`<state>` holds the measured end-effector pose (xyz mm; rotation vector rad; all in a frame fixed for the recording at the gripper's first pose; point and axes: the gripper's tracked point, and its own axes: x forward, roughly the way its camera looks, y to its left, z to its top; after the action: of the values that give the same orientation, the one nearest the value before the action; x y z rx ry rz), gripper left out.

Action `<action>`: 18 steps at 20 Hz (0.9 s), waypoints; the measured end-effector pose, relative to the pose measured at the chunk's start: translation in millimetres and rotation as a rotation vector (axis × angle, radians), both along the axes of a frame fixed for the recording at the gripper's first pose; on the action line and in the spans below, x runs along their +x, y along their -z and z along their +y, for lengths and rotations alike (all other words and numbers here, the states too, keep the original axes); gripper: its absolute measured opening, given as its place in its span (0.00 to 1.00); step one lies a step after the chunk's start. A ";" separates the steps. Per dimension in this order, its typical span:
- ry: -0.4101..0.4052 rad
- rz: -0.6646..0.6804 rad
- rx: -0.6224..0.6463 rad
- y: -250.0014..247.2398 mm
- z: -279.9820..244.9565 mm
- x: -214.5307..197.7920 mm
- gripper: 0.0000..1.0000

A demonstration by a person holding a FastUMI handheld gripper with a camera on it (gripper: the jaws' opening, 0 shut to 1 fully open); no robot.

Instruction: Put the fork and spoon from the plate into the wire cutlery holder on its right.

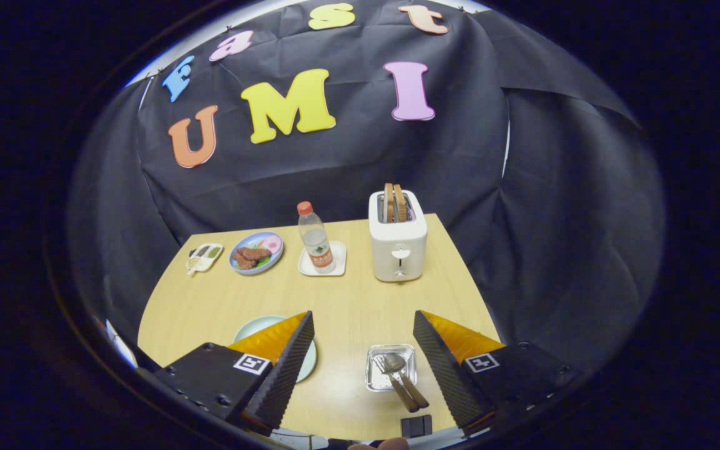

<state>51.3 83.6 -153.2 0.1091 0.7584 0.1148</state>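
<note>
Furthest left beyond the tongs (363,350), at the far corner of the wooden surface (347,300), sits a small white divided dish (205,256) with dabs of something greenish in its wells. Next to it a blue-rimmed plate of food (256,252) holds brownish pieces and some greens. A clear bottle (315,239) with an orange cap stands upright on a white square coaster (322,259), and right of that a white toaster (397,240) has two slices of toast (394,202) standing in its slots.

Nearer, the pale green plate (260,326) lies partly hidden behind the left finger; the part that shows looks bare. Between the fingers, closer to the right one, stands the wire cutlery holder (390,369), seen from above. The fork (385,365) and spoon (395,362) both appear to sit in it already, heads down inside and wooden handles leaning out toward the tongs, so the task looks finished or nearly so.

The tongs hang well above the surface, spread wide and gripping nothing.

The cutlery looks light and rigid. The metal heads would likely be slippery, while the wooden handles should offer better purchase, so the middle of a handle seems the sensible place to pinch. The holder seems light enough to tip if a handle were knocked.
</note>
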 end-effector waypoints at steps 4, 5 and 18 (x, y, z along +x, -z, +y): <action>0.006 -0.129 0.009 -46.1 -2.4 10.3 0.97; 0.004 -0.172 -0.001 -61.7 -3.6 10.2 0.97; 0.018 -0.549 0.000 -193.0 16.3 -56.5 0.96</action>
<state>-5.2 100.0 39.8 0.0787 0.2092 0.1205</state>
